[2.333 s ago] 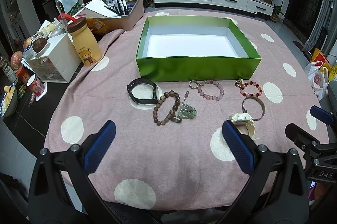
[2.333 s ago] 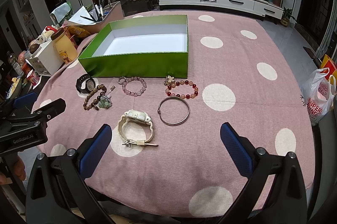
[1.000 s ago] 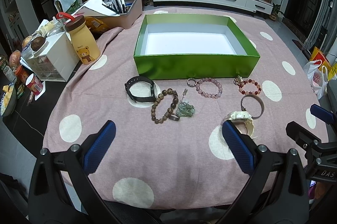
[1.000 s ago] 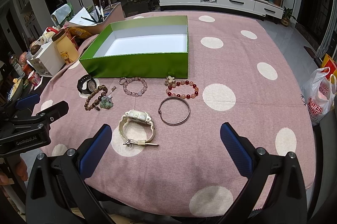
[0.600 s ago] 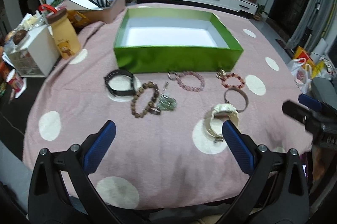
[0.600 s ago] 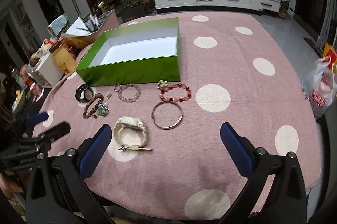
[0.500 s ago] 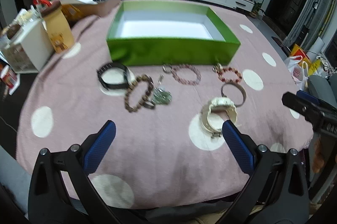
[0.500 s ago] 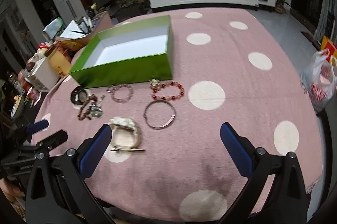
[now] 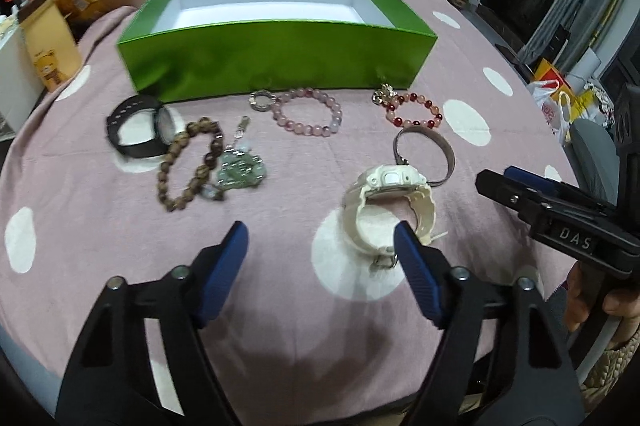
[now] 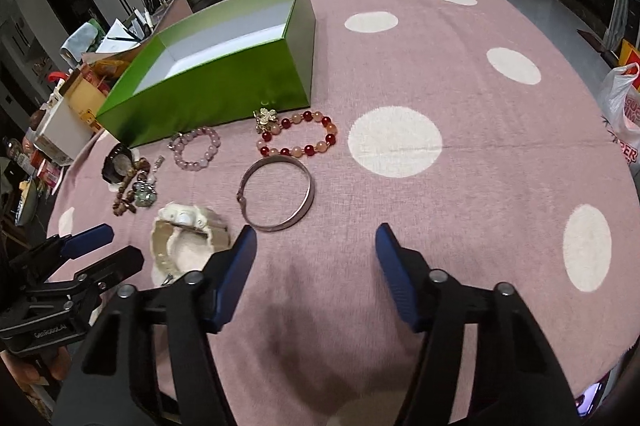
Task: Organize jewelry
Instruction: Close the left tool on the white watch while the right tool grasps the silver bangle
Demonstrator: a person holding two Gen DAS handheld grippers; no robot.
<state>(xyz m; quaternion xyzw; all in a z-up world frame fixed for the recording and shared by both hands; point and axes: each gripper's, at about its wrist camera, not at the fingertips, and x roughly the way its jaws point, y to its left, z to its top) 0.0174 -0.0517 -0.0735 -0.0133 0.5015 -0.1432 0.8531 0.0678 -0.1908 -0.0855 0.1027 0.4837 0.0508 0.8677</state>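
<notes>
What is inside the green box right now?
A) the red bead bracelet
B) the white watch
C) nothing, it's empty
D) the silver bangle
C: the green box shows only its bare white floor, while the white watch, red bead bracelet and silver bangle all lie on the tablecloth in front of it.

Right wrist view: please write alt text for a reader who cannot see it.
Open right hand-held gripper hangs over a pink tablecloth with white dots, nothing between its blue pads. Ahead lie a plain silver metal bangle, a red and pink bead bracelet and a cream plastic watch, before an empty shiny green box.
</notes>
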